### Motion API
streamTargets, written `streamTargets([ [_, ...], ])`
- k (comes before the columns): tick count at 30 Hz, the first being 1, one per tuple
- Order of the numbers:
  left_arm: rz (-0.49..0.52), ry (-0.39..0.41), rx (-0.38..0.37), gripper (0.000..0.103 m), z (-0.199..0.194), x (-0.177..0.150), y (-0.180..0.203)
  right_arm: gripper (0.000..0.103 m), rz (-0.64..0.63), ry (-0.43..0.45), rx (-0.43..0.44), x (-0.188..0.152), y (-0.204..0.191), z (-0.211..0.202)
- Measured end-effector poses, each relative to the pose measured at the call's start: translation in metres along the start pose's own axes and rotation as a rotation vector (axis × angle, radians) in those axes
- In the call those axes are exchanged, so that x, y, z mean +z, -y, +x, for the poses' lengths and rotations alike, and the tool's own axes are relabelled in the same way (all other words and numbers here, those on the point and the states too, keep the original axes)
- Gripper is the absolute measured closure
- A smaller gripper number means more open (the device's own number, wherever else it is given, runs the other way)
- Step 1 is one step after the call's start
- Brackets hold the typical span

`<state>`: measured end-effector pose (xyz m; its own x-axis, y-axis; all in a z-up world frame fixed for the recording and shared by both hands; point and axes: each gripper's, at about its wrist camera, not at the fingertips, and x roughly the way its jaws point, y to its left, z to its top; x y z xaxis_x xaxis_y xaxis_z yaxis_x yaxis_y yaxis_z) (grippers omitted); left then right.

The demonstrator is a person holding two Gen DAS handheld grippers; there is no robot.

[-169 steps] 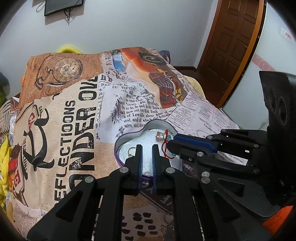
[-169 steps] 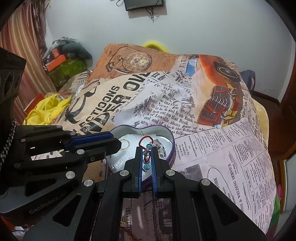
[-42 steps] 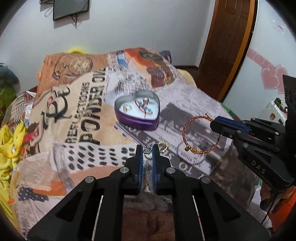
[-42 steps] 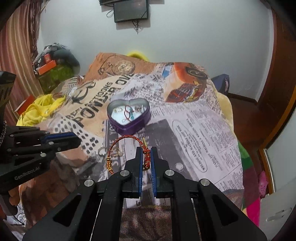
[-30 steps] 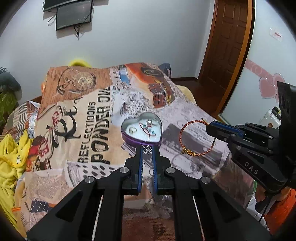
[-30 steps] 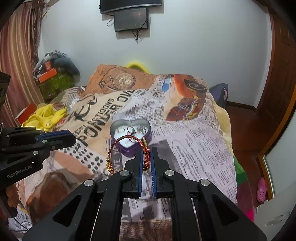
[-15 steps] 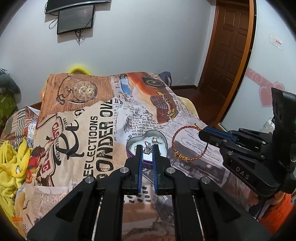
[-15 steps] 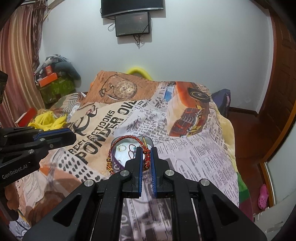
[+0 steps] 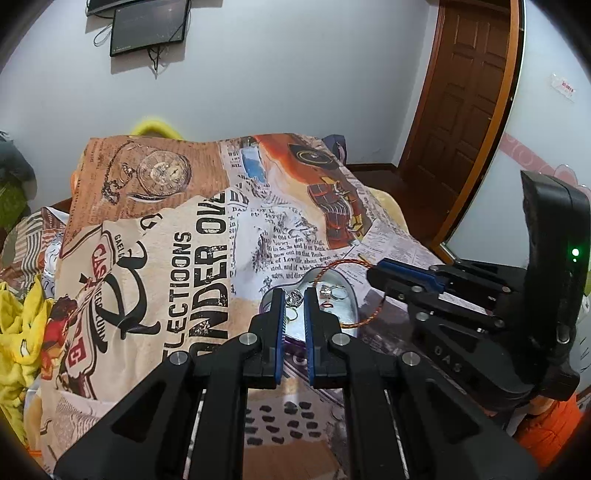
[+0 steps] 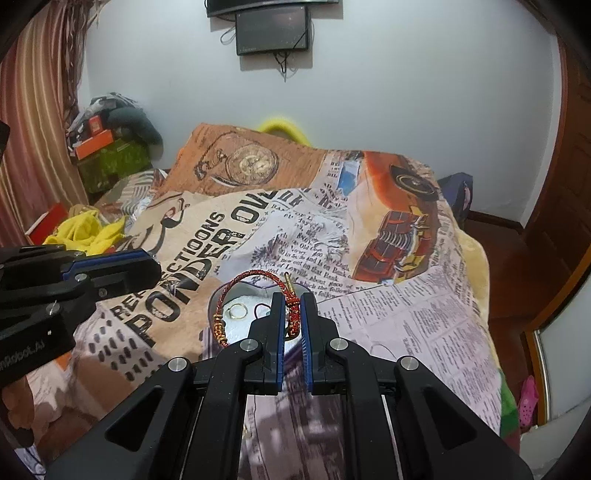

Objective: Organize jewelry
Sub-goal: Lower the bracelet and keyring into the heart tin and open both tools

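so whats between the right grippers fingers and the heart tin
In the right wrist view, only the red braided bracelet it holds, hanging over the heart tin.

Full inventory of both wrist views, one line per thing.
heart tin: 1, purple, on the blanket, below both grippers
bracelet: 1, red and gold, in the right gripper
small ring: 1, silver, in the left gripper
gold ring: 1, in the tin
blanket: 1, newspaper print, over the bed
screen: 1, black, on the wall
door: 1, brown, right
left gripper: black, shut
right gripper: black, shut
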<state>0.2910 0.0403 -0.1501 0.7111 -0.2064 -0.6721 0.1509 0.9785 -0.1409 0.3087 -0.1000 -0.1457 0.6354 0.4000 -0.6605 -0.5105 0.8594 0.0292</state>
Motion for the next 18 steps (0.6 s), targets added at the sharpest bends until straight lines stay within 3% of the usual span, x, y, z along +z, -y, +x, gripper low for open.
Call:
streamTargets([
  [18, -0.005, -0.14, -0.054, 0.095, 0.064, -0.008, -0.007, 0.096, 0.003, -0.133, 0.041, -0.002, 0.008, 0.047],
])
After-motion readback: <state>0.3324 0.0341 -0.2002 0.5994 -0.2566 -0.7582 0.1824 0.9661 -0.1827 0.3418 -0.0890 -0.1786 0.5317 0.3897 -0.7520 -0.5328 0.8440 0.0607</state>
